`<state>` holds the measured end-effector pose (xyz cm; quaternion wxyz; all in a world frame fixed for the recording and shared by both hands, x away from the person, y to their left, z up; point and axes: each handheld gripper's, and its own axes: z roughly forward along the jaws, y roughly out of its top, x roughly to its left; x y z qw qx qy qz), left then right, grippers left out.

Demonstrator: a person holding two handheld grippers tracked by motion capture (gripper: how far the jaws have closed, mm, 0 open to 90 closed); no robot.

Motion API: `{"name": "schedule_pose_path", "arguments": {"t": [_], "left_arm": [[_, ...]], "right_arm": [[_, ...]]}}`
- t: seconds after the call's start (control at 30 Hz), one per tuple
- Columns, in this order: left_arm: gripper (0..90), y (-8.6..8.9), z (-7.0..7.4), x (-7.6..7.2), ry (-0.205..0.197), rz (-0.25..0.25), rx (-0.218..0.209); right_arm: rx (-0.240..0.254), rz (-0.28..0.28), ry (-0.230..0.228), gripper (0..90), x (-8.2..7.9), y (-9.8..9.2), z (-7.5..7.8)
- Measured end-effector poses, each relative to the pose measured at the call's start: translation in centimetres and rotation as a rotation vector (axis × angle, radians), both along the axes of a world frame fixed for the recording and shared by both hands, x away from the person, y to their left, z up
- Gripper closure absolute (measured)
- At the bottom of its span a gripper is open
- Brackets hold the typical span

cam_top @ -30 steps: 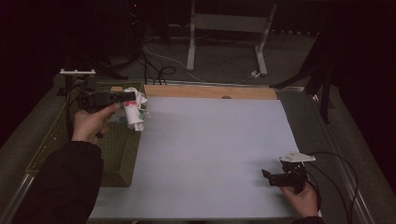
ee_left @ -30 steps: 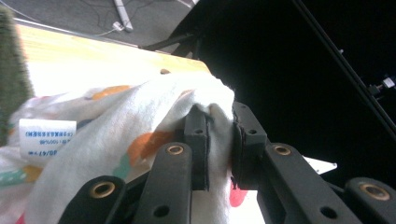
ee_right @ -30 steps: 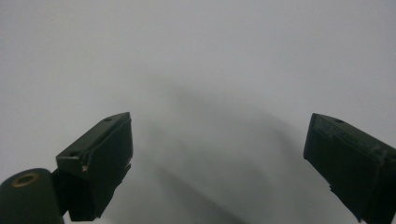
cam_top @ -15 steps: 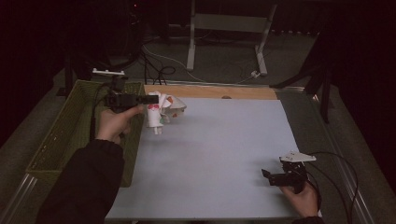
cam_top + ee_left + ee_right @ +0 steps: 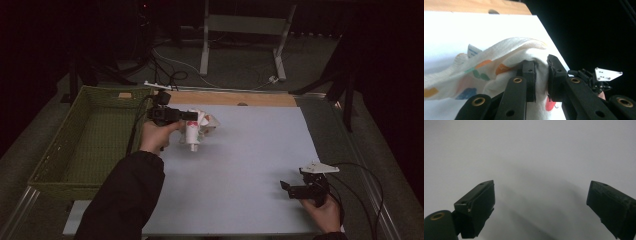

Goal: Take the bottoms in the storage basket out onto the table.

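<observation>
the left tool (image 5: 541, 75) is clamped on the cloth (image 5: 197, 131), which hangs straight below it over the surface (image 5: 250, 165); the right tool (image 5: 541, 205) sits apart, well off.

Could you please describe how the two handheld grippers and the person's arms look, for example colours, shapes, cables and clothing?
The left gripper has two black jaws with flat pads and brass-coloured rivets at the joints. The right gripper has the same black, blocky jaws. In the high view, it carries a pale grey three-cornered plate, and a thin dark cable loops away from it. The left arm wears a dark long sleeve.
</observation>
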<state>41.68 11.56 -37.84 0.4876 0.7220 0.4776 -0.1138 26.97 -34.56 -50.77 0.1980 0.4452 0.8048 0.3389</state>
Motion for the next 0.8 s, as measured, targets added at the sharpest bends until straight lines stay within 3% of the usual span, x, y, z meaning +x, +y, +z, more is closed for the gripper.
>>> {"name": "schedule_pose_path", "arguments": {"t": [0.17, 0.3, 0.53, 0.8], "left_arm": [[79.5, -2.9, -1.9, 0.2, 0.019, -0.04, 0.023], [79.5, -4.9, -3.4, -0.2, 0.031, -0.076, 0.015], [79.1, -6.6, -6.2, -1.5, 0.063, -0.115, 0.0], [78.5, -7.5, -8.5, -2.4, 0.054, -0.126, 0.087]], "right_arm": [[0.001, 0.005, 0.002, 8.2, 0.0, 0.0, 0.0], [0.001, 0.005, 0.003, 8.2, 0.0, 0.0, 0.0], [0.004, 0.011, 0.007, 8.2, 0.0, 0.2, -0.1], [0.002, 0.014, 0.009, 8.2, 0.0, 0.3, -0.1]]}}
